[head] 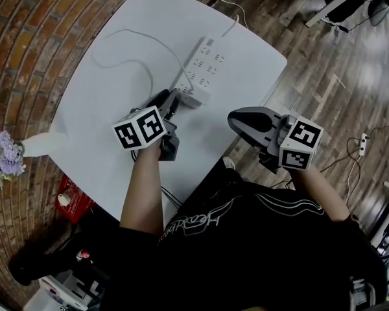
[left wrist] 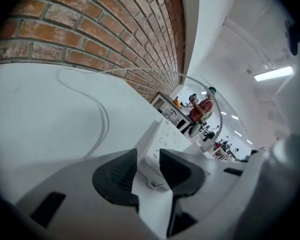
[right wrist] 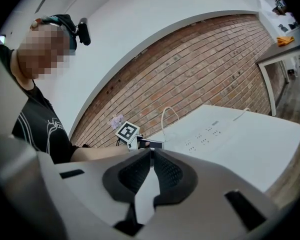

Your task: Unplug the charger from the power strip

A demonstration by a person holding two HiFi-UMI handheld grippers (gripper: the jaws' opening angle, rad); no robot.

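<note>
White table (head: 110, 102) with a smooth, matt top. The power strip (head: 205, 62) and the charger (head: 194, 97) are smooth white plastic with a faint sheen. The left gripper (left wrist: 149, 156) and the right gripper (right wrist: 151, 154) have pale grey matt plastic shells and black ribbed pads (left wrist: 121, 173) that look rubbery. Rough red brick wall (head: 32, 50). Worn wood-plank floor (head: 311, 83). Black cloth shirt (head: 259, 238).

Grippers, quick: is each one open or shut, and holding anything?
Left gripper: open, with the charger between its jaws.
Right gripper: shut, holding nothing.
</note>
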